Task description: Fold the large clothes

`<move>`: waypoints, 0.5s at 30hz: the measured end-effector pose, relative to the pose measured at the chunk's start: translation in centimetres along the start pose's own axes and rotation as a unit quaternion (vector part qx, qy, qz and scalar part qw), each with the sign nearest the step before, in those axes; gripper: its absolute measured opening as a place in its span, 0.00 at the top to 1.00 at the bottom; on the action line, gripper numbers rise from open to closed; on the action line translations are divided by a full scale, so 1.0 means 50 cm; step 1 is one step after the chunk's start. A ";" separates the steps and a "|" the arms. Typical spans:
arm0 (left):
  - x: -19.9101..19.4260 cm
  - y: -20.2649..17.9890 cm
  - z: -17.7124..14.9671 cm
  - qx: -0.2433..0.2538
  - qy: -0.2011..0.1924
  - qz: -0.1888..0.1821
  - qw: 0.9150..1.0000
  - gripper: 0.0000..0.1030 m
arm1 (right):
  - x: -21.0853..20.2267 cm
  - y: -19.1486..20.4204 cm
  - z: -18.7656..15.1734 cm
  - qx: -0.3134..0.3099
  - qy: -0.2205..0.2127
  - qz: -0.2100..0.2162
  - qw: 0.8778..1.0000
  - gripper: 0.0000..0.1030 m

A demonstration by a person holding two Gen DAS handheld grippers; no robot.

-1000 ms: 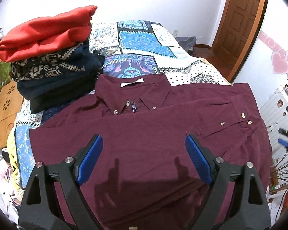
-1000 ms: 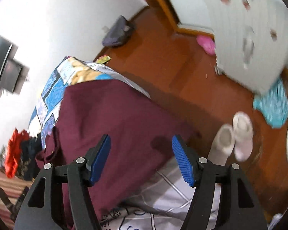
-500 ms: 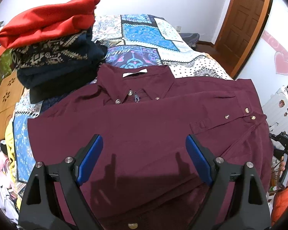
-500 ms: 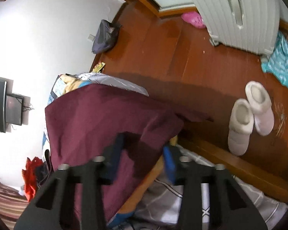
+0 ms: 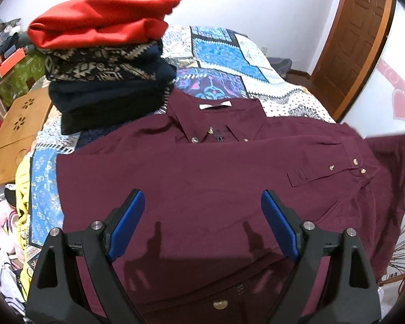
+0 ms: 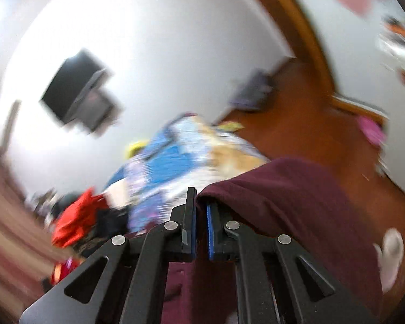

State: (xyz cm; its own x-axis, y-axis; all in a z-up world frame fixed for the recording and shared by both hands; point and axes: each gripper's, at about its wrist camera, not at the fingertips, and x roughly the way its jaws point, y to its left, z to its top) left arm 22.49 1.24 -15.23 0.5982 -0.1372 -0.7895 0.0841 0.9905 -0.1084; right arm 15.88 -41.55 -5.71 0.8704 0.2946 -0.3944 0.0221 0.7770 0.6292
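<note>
Right gripper (image 6: 200, 210) pinches maroon shirt (image 5: 202, 178) — left gripper (image 5: 202, 226) gapes above.

I saw white walls (image 5: 229, 5), a brown wooden door (image 5: 351, 43), a reddish wooden floor (image 6: 324, 135), a wall-mounted black screen (image 6: 78, 91), and a bed (image 5: 221, 62) under a patchwork quilt.

I'm in a home bedroom. A bed (image 5: 297, 102) with a patchwork quilt (image 5: 221, 54) carries a stack of folded clothes (image 5: 105, 64). There's a wooden door (image 5: 356, 40), a wall-mounted TV (image 6: 78, 94) and slippers (image 6: 391, 256) on the wood floor (image 6: 310, 124).
</note>
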 end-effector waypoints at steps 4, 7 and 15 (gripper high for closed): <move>-0.016 0.017 -0.005 -0.009 -0.009 0.001 1.000 0.15 | 0.038 0.138 -0.034 -0.099 0.035 0.061 0.993 0.95; -0.020 0.028 -0.012 -0.013 -0.011 0.004 1.000 0.15 | 0.109 0.178 -0.099 -0.131 0.103 0.079 0.983 0.95; -0.015 0.048 -0.029 -0.026 0.001 0.007 1.000 0.15 | 0.250 0.120 -0.268 -0.120 0.267 0.032 0.956 0.92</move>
State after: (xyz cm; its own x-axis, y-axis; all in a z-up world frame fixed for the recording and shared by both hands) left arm 21.08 3.73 -15.77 0.5979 -0.1243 -0.7919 0.0349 0.9910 -0.1292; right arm 20.31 -25.77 -15.82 0.4899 0.5387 -0.6855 -0.1926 0.8337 0.5175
